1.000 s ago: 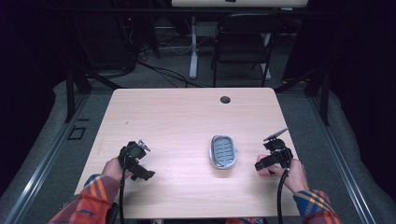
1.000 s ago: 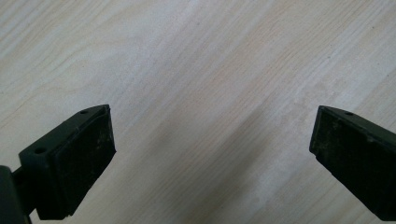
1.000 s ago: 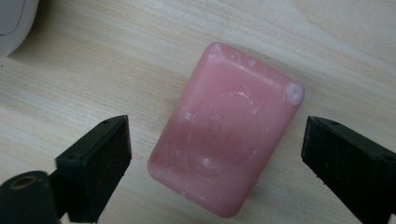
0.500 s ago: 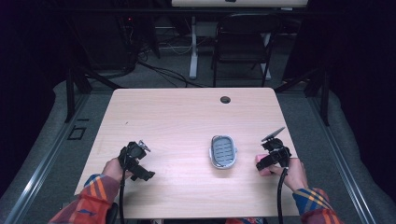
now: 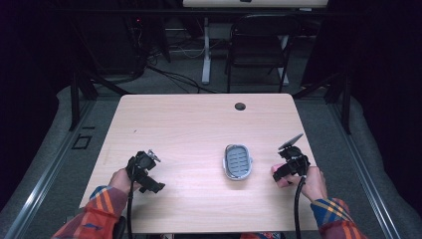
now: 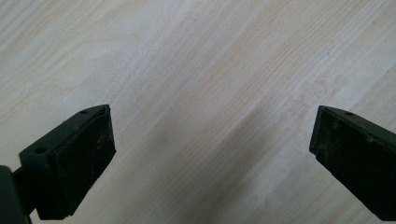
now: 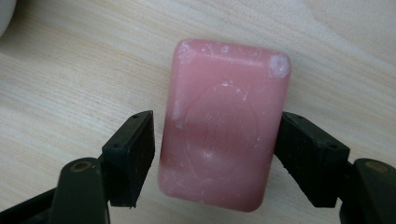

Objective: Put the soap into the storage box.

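- Table (image 5: 199, 124): light wood, with a small dark round grommet (image 5: 240, 106) near the far edge
- Soap dish (image 5: 237, 161): grey oval with a slatted insert, sits right of centre on the table, nothing in it
- Right gripper (image 7: 215, 140): at the near right of the table, just right of the soap dish, held in the right hand (image 5: 313, 181)
- Right jaws: straddle a pink soap bar (image 7: 224, 121) that lies flat on the wood; a thin gap shows at the left pad, the right pad sits at or on the bar's edge, so not clamped as far as the right gripper view shows
- Soap bar: oval stamp on its face, white scuffs at the far corners; in the high view it shows as a pink patch (image 5: 279, 175) under the gripper
- Left gripper (image 6: 212, 154): near left of the table, well apart from the dish, in the left hand (image 5: 119, 180)
- Left jaws: wide apart, bare wood between them, nothing held
- Plaid sleeves (image 5: 94, 216) on both forearms
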`<action>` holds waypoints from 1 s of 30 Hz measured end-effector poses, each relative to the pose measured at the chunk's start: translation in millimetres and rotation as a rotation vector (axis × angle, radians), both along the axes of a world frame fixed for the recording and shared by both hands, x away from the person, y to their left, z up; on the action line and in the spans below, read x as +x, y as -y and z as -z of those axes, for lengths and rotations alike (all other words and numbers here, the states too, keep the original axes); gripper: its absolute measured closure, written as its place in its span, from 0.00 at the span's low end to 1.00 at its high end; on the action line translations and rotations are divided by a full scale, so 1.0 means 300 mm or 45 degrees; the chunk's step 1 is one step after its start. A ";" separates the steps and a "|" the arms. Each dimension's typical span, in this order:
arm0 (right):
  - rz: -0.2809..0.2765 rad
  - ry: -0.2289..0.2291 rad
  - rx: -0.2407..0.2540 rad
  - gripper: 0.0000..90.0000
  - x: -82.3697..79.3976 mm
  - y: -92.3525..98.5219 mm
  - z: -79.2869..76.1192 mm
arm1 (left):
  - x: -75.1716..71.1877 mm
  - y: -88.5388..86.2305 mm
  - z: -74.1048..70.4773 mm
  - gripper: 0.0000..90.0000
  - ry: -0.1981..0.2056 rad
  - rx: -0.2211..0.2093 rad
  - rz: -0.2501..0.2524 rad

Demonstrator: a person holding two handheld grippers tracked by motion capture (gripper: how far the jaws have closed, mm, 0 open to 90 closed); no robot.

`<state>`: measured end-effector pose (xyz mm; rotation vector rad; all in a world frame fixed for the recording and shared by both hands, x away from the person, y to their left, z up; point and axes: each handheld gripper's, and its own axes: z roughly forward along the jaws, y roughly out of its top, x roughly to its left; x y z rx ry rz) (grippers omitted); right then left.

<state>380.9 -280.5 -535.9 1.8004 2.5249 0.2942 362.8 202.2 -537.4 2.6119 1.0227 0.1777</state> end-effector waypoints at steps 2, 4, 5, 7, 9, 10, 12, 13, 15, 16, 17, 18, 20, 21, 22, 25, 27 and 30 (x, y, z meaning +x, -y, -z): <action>0.005 0.005 -0.001 0.32 0.003 0.002 0.002 | 0.000 0.000 0.000 0.00 0.000 0.001 0.001; 0.010 -0.013 -0.012 0.33 0.008 0.003 0.004 | 0.000 0.001 0.000 0.00 0.000 0.003 0.001; 0.017 -0.012 -0.009 0.33 0.008 0.002 0.006 | 0.000 0.002 0.001 0.00 0.001 0.001 -0.001; 0.032 -0.003 -0.006 0.34 0.009 -0.001 0.014 | -0.001 0.001 0.000 0.00 0.002 0.001 -0.001; 0.021 -0.014 -0.004 0.35 0.011 -0.003 0.016 | -0.001 0.002 0.000 0.00 0.008 0.001 -0.007; 0.024 -0.011 -0.005 0.35 0.012 -0.004 0.019 | -0.001 0.002 -0.001 0.00 0.012 0.005 -0.006; 0.021 -0.017 -0.020 0.36 0.014 -0.008 0.021 | -0.001 0.004 0.000 0.00 0.013 0.002 -0.005; 0.026 -0.021 -0.022 0.36 0.017 -0.010 0.026 | -0.001 0.004 -0.001 0.00 0.014 0.007 0.003; 0.029 -0.018 -0.022 0.37 0.017 -0.011 0.027 | -0.001 0.004 -0.001 0.00 0.015 0.003 0.000; 0.030 -0.018 -0.025 0.38 0.017 -0.011 0.027 | -0.001 0.003 -0.001 0.00 0.014 0.003 -0.003; 0.030 -0.018 -0.027 0.39 0.017 -0.011 0.027 | -0.001 0.002 -0.001 0.00 0.012 0.001 -0.004; 0.024 -0.024 -0.032 0.39 0.018 -0.009 0.026 | 0.000 0.002 -0.001 0.00 0.011 0.001 -0.005; 0.020 -0.026 -0.029 0.39 0.018 -0.008 0.026 | 0.000 0.002 -0.001 0.00 0.011 0.001 -0.003; 0.015 -0.029 -0.026 0.39 0.019 -0.008 0.026 | -0.001 0.003 -0.001 0.00 0.012 0.002 -0.003; -0.002 -0.042 -0.042 0.39 0.022 -0.007 0.023 | -0.001 0.003 -0.001 0.00 0.012 0.001 -0.003; -0.002 -0.044 -0.044 0.39 0.021 -0.008 0.025 | -0.001 0.003 -0.001 0.00 0.011 0.002 -0.004; -0.008 -0.042 -0.045 0.40 0.021 -0.009 0.027 | -0.001 0.003 -0.001 0.00 0.010 0.002 -0.003; -0.011 -0.042 -0.051 0.40 0.021 -0.011 0.027 | -0.001 0.002 -0.001 0.00 0.012 0.002 -0.003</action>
